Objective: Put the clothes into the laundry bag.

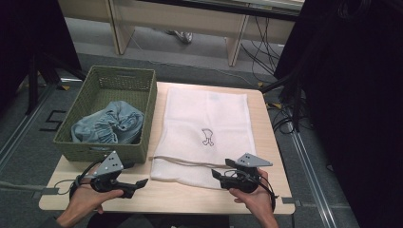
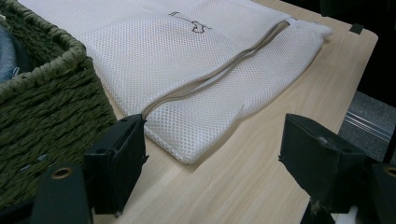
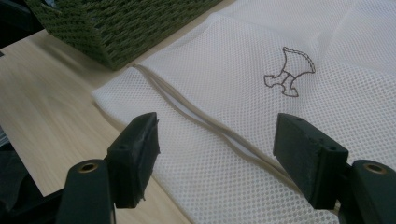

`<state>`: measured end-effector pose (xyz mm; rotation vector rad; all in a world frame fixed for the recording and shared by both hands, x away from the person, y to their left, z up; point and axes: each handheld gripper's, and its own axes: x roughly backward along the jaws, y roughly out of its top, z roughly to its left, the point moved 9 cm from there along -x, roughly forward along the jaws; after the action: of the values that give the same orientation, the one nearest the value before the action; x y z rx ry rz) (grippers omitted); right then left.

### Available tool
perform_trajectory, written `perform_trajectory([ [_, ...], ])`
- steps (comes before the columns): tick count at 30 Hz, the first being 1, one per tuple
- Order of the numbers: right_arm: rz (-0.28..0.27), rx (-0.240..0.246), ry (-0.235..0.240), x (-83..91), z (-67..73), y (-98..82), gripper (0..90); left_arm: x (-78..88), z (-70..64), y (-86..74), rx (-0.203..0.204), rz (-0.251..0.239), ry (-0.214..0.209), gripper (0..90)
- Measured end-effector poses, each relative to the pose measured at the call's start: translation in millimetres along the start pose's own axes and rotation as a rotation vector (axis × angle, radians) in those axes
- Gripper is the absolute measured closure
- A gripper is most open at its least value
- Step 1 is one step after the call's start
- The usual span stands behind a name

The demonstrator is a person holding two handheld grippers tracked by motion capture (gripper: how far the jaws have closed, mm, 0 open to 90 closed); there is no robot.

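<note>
— Both grippers are low at the near edge of the surface point(image 1: 266, 142). The right gripper point(image 1: 219, 172) has its jaws spread wide with nothing between them, hanging just over the near end of the mesh bag point(image 1: 204, 133). The left gripper point(image 1: 142, 183) is open too, a bit narrower, empty, aimed at the bag's near left corner from just beside it.

— And the bag itself?

— Flat on the surface, right of the basket point(image 1: 92, 142) and touching its side. Its long axis runs away from the person, near edge to far edge. The zip point(image 3: 196, 116) crosses the near end side to side, so the mouth points toward the person.

— How would it handle?

— Light, thin, floppy, I'd guess. Two layers of mesh that will sag and slide on each other. It won't hold a shape, so one pinch lifts only a corner. I'd take the top layer at the zip's edge, one gripper toward each end, to pull the mouth open.

— For the cloth point(image 1: 108, 124) in the basket?

— Looks likely. That's a soft blue bundle, well apart from both grippers.
</note>
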<state>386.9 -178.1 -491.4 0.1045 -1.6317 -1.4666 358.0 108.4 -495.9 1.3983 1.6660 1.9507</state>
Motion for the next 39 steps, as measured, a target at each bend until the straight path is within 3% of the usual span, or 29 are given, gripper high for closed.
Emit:
perform_trajectory([
  [4,-0.005,0.017,-0.023,-0.4,-2.0,0.4,31.6,0.9,-1.0,0.2,0.001,0.001,-0.005,21.5],
  [8,-0.003,0.038,-0.009,-1.9,-3.6,0.4,29.8,0.5,-0.2,0.1,0.003,0.001,-0.011,21.5],
  [10,0.008,0.01,0.004,-1.5,-2.0,-0.7,29.4,0.5,0.5,0.1,0.004,0.004,-0.004,21.5],
  [11,-0.008,0.022,0.01,-2.9,-2.9,0.8,29.0,1.8,1.5,0.4,-0.01,0.007,0.006,21.5],
  [12,0.015,0.022,0.002,-1.7,-3.7,-0.7,28.5,1.8,1.5,0.4,-0.01,0.007,0.006,21.5],
  [13,0.015,0.023,0.023,-3.6,-3.1,-0.6,27.9,2.0,1.8,1.2,-0.023,0.004,0.002,21.5],
  [15,0.014,0.024,0.007,-3.6,-4.6,-0.2,27.1,2.5,3.3,0.4,-0.034,0.015,0.011,21.5],
  [21,0.029,0.056,-0.038,-12.5,-18.5,4.1,24.0,1.5,7.4,0.5,-0.011,0.01,0.018,21.5],
  [22,0.029,0.056,-0.038,-12.5,-18.5,4.1,24.0,1.1,7.0,-0.7,0.012,0.017,0.024,21.5],
  [26,0.084,0.107,-0.043,-24.4,-27.7,3.2,26.4,1.2,5.6,-2.7,-0.009,0.033,0.007,21.5],
  [28,0.127,0.175,-0.054,-37.2,-37.8,3.6,35.0,2.3,4.0,-2.7,0.0,0.033,0.017,21.5],
  [30,0.146,0.184,-0.051,-41.8,-40.0,3.1,37.2,2.3,4.3,-1.7,0.0,0.029,0.013,21.5],
  [32,0.187,0.199,-0.031,-50.3,-42.1,0.4,48.4,2.9,5.2,-1.3,-0.005,0.027,0.014,21.5],
  [33,0.219,0.203,-0.02,-53.4,-41.5,-2.0,49.7,2.3,4.2,-2.0,0.009,0.028,0.014,21.5],
  [34,0.245,0.244,-0.027,-62.2,-43.8,-5.1,54.8,1.2,5.6,-4.3,0.001,0.042,0.018,21.5],
  [36,0.259,0.26,-0.016,-65.9,-44.0,-6.3,56.0,1.4,6.1,-4.1,-0.005,0.043,0.018,21.5],
  [37,0.299,0.255,-0.001,-71.5,-43.3,-9.9,58.2,1.6,6.1,-3.7,-0.001,0.04,0.013,21.5],
  [39,0.321,0.283,0.005,-78.9,-44.2,-11.2,60.3,2.8,6.7,-2.9,-0.011,0.036,0.011,21.5],
])
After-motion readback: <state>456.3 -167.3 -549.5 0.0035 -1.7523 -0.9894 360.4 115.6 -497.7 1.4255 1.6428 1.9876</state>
